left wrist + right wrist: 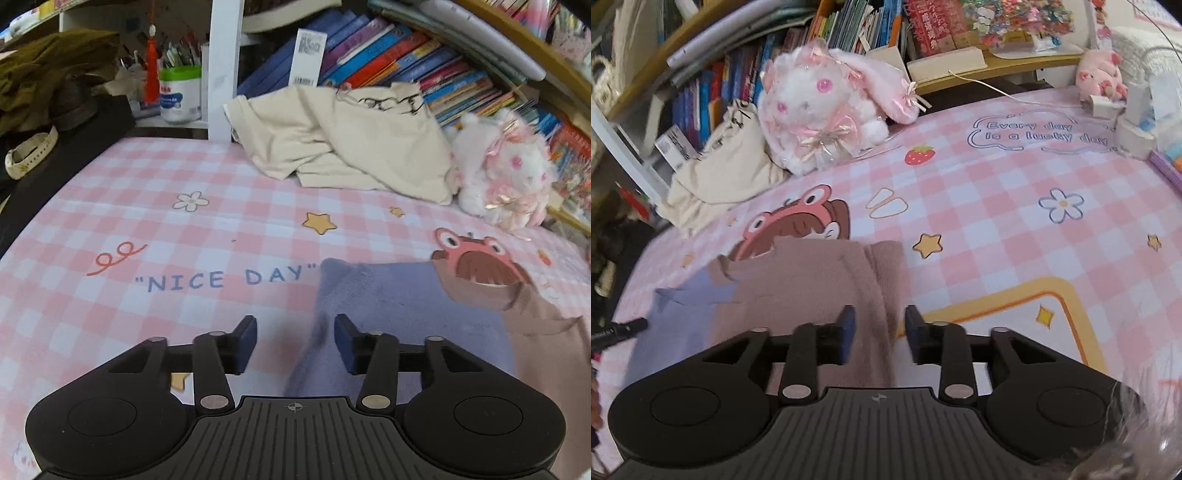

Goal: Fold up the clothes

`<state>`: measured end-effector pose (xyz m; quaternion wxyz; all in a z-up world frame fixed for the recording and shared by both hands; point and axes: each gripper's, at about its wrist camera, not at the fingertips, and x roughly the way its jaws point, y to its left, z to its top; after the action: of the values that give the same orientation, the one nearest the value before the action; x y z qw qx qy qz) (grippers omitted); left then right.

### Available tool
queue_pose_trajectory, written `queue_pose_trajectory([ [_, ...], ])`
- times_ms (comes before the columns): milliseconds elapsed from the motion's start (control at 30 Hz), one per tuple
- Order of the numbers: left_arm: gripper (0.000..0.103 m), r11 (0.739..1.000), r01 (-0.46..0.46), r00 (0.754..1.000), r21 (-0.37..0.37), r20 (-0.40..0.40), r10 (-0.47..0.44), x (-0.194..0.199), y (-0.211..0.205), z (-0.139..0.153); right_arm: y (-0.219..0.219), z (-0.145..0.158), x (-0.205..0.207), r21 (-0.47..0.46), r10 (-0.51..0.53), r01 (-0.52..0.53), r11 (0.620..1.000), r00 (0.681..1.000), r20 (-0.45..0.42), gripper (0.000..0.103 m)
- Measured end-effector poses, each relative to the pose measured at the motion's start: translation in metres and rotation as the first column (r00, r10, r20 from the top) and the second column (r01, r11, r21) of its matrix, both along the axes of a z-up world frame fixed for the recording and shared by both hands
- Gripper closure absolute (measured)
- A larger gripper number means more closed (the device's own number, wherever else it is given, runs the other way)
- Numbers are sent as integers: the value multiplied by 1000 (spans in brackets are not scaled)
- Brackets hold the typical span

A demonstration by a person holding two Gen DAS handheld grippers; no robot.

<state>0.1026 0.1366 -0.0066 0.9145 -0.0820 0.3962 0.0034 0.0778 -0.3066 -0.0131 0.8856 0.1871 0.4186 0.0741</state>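
Pink-and-white checked cloth printed with stars, flowers and the words "NICE DAY" covers the table [155, 221]. At its far edge in the left wrist view, a white tub with a green band [181, 92] holds a bunch of pens and pencils, with a red tassel [150, 74] hanging just beside it. Rows of books [424, 62] fill the bookshelf [491, 44] behind the table's far edge.

The garment to fold, a fleecy piece that is lavender on one side and dusty pink on the other [417, 310], lies flat near the table's near edge. A crumpled cream garment [351, 147] sits against the far edge, touching a white-and-pink plush rabbit [820, 107]. A small pink plush pig [1100, 74] stands toward the far right corner in the right wrist view.

The left tongs [295, 341] stand partly open over the lavender side edge of the garment; a fold of that edge runs up between the pads, but neither pad visibly presses on it. The right tongs [879, 334] are also partly open, straddling the pink side edge of the garment, with the cloth lying between the pads and no clamp on it.
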Motion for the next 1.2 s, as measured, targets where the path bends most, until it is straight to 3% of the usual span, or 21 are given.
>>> queue_pose_trajectory([
  [267, 54, 999, 35, 998, -8, -58, -35, -37, -5, -10, -2, -8, -35, 114, 47, -36, 993, 994, -95, 61],
  [500, 65, 994, -30, 997, -103, -74, 23, -32, 5, -21, 7, -19, -28, 91, 68, -58, 994, 991, -111, 83],
  [900, 65, 997, -62, 995, -43, -77, 58, -3, 6, -19, 19, -21, 9, 79, 97, -90, 993, 992, -84, 83],
  [1000, 64, 998, -60, 996, -15, -70, 59, -6, 5, -17, 16, -21, 8, 86, 96, -89, 992, 992, -81, 77],
  [1100, 57, 996, -84, 994, 27, -65, 86, -14, 2, -10, 15, -15, 3, 41, 82, -79, 996, 994, -76, 61],
  [1200, 43, 994, -92, 995, 54, -43, 94, -28, -2, -1, 18, -6, -6, -17, 109, -111, 994, 992, -62, 54],
])
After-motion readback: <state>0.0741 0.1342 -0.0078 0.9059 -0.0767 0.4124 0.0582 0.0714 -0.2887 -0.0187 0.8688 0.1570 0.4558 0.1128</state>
